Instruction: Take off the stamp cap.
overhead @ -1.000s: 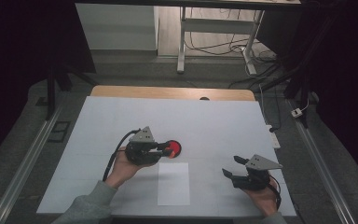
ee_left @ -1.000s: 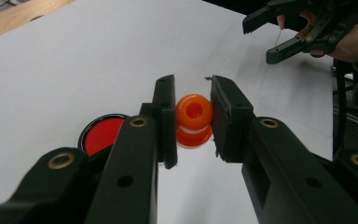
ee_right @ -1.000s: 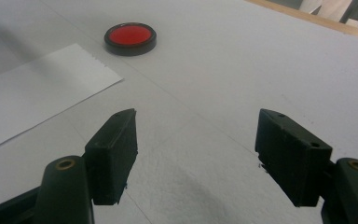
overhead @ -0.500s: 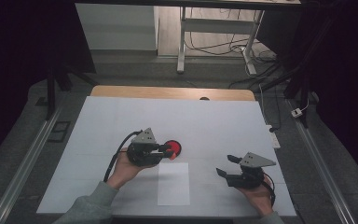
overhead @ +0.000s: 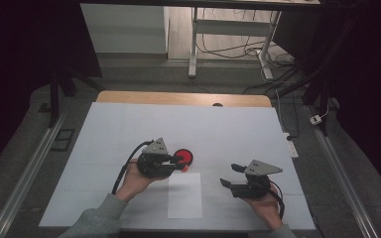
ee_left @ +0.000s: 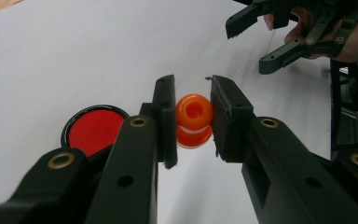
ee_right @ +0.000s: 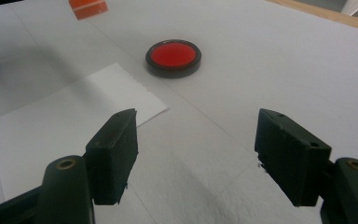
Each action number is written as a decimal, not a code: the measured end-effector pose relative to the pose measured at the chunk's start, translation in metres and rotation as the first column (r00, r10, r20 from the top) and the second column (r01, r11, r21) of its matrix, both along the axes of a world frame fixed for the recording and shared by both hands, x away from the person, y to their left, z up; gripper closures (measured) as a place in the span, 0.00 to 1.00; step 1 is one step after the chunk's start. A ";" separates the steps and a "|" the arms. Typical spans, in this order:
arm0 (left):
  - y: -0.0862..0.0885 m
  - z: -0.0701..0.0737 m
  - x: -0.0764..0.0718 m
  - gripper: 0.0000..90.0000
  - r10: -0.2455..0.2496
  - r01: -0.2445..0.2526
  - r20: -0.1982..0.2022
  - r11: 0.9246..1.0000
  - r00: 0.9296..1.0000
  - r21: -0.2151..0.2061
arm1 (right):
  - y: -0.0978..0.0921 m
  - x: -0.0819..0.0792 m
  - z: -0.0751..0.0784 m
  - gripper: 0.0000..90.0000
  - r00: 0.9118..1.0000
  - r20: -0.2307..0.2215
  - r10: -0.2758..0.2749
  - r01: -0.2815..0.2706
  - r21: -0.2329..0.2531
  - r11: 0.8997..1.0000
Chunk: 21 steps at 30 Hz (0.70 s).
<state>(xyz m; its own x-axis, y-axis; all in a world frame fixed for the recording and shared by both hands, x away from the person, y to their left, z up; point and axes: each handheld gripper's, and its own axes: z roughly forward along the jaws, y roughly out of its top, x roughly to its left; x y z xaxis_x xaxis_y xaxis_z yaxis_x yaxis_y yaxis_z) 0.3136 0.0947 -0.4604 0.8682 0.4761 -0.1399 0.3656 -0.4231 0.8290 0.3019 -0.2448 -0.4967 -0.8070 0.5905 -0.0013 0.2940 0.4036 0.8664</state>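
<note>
— Orange spool (ee_left: 194, 120), sitting where?
— Being clamped between the left gripper (ee_left: 190, 116) jaws, just right of the red disc (ee_left: 92, 129), near the white paper (overhead: 184, 194).
— Right gripper (ee_right: 196, 154)?
— Hovering at right, jaws standing wide apart.

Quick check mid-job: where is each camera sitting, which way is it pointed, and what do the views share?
High view: above the person's side, looking forward and down on the table; forearms and both grippers show.
Left gripper view: rides the left gripper, looking along its jaws at the orange stamp.
Right gripper view: rides the right gripper, jaws open.
Shared: the red ink pad.
</note>
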 end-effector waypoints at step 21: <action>-0.004 -0.002 -0.001 0.80 -0.012 0.012 -0.005 1.000 1.000 0.002 | 0.039 0.001 0.000 0.34 0.997 0.031 0.068 -0.068 -0.018 0.998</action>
